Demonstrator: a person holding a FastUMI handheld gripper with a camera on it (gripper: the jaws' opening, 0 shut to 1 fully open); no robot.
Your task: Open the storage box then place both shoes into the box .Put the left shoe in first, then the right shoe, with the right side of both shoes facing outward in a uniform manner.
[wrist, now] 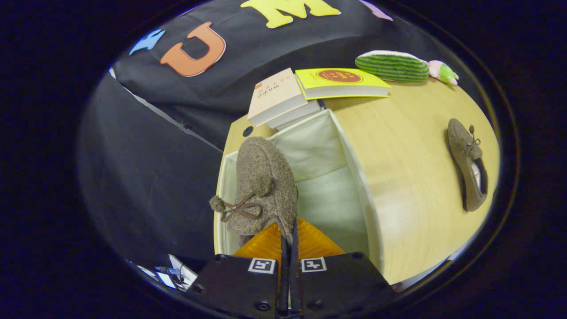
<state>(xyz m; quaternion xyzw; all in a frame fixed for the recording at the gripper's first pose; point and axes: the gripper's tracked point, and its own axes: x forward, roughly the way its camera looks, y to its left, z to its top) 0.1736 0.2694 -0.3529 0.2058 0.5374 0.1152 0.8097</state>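
My gripper (289, 237) is shut on the edge of a brown fuzzy shoe (265, 186) with a bow and pompoms. I hold the shoe over the left part of the open white storage box (350, 146), toe pointing away from me. The orange fingers (266, 246) pinch the shoe's collar at its near end. The box's pale lining (328, 195) shows to the right of the shoe. The second brown shoe (467, 164) lies on the wooden table (407, 168) well to the right of the box, with its opening toward me.
Two stacked books (279, 99) and a yellow book (341, 82) lie beyond the box. A green striped plush toy (394, 66) with a pink end rests at the table's far edge. Bare tabletop stretches between the box and the second shoe.
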